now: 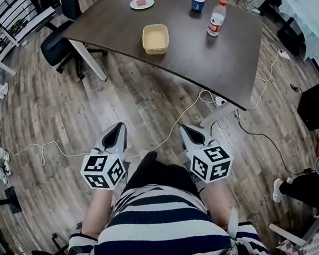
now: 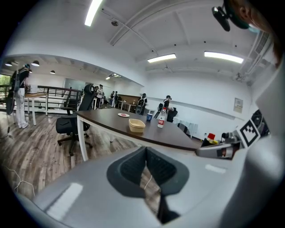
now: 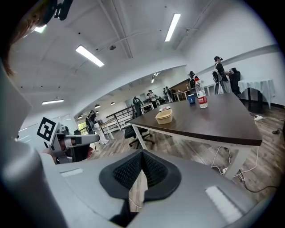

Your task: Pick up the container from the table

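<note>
The container (image 1: pixel 155 39) is a beige open tub standing near the front edge of the dark brown table (image 1: pixel 231 64). It also shows in the left gripper view as the container (image 2: pixel 136 125) and in the right gripper view as the container (image 3: pixel 164 116). My left gripper (image 1: pixel 117 127) and right gripper (image 1: pixel 192 130) hang low over the wooden floor, well short of the table and pointing toward it. Both are shut with nothing between the jaws: the left gripper (image 2: pixel 145 149) and the right gripper (image 3: pixel 141 152) show their pads meeting.
On the table behind the container stand a water bottle (image 1: pixel 216 18), a blue cup (image 1: pixel 198 4) and a white plate (image 1: pixel 141 3). An office chair (image 1: pixel 58 43) sits at the table's left end. A white cable (image 1: pixel 176 125) trails over the floor between me and the table.
</note>
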Motion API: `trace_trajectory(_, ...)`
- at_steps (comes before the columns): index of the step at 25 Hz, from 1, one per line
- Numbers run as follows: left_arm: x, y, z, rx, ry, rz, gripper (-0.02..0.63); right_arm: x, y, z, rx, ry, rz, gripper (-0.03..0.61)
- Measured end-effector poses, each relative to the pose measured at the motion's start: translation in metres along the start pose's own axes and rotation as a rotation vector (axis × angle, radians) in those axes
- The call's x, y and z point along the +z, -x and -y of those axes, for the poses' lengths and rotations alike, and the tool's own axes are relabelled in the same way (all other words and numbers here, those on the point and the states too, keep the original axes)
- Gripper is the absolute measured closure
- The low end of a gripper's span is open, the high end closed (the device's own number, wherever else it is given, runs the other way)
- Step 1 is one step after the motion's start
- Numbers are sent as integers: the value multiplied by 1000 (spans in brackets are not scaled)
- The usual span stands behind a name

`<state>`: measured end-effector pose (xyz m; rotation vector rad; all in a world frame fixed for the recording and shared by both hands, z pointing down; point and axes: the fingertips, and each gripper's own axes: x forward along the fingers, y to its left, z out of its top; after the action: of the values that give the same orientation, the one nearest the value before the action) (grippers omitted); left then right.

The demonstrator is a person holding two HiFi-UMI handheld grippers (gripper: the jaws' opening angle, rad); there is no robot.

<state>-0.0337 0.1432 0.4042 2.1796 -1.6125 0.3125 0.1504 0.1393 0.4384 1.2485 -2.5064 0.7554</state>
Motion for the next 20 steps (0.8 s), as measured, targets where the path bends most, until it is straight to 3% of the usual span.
trace_trajectory(12,28,-41,-12,-99,6,38,614,23,-29,6,-35,20,-7,580)
trace_trajectory(20,47,-76,-60,-115,39,21,614,57,-92,-1,-18,51,-8,580)
